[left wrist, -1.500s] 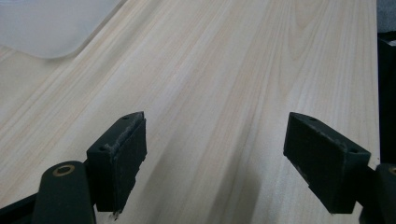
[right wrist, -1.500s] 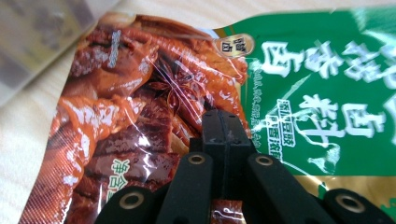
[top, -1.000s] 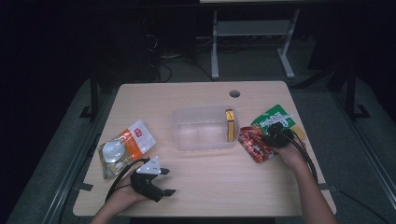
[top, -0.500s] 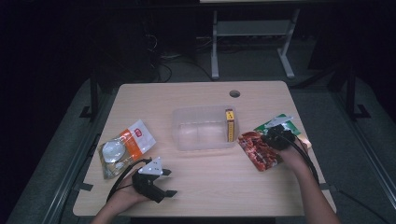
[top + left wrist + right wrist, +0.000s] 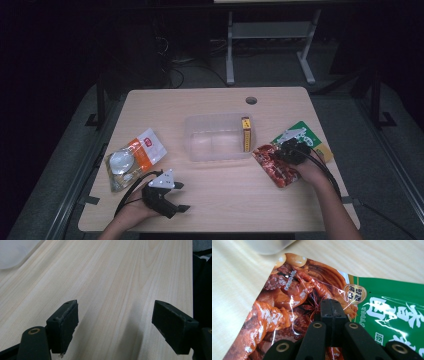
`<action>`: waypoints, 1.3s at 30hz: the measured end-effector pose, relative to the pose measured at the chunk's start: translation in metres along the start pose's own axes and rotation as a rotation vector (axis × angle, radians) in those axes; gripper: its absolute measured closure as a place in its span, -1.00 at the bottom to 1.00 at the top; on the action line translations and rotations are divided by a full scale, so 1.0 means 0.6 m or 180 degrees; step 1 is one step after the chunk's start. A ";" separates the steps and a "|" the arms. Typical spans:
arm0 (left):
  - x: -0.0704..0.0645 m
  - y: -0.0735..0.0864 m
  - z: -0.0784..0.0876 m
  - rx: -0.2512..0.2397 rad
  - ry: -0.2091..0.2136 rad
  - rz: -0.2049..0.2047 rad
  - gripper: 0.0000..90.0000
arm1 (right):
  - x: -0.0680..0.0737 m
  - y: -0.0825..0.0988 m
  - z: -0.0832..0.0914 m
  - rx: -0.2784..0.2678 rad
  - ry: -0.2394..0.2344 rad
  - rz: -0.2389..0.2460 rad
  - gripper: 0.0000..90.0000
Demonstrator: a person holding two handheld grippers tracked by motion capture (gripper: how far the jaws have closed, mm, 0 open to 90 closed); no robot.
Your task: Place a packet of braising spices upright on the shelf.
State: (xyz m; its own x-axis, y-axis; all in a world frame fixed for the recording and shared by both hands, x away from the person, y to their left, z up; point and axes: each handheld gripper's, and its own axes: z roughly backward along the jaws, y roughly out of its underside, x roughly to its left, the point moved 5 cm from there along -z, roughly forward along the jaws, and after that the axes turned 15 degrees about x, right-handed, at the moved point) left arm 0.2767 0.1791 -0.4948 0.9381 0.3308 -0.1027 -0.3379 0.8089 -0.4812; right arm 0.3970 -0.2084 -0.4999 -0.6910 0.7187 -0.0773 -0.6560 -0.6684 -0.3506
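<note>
Right gripper view: our right gripper (image 5: 331, 305) clenched over the red-brown snack pouch (image 5: 287, 310) beside the clear bin (image 5: 217, 143) — one yellow packet (image 5: 246, 134) binned, pouch still out, left gripper (image 5: 115, 325) released — we judge most sorting remains.

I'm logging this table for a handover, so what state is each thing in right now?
Left gripper: open, nothing between its jaws, over bare table.
Right gripper: shut, tips over the red packet; whether it pinches it, I cannot tell.
Red packet: flat, sealed.
Green packet: flat, partly under the red one.
Clear bin: open-topped, a small yellow box on edge inside.
Orange-and-white packet: flat, untouched.
</note>
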 end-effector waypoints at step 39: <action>0.003 -0.004 0.002 -0.0041 0.0025 0.0030 -0.54 | -0.152 0.046 -0.003 -0.0095 0.0401 -0.0934 1.00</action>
State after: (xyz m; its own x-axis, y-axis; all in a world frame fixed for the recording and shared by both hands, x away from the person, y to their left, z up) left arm 0.2793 0.1785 -0.4930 0.9355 0.3344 -0.1142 -0.3457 0.7995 -0.4913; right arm 0.4427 -0.2921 -0.5042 -0.4294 0.8993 -0.0833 -0.8112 -0.4246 -0.4020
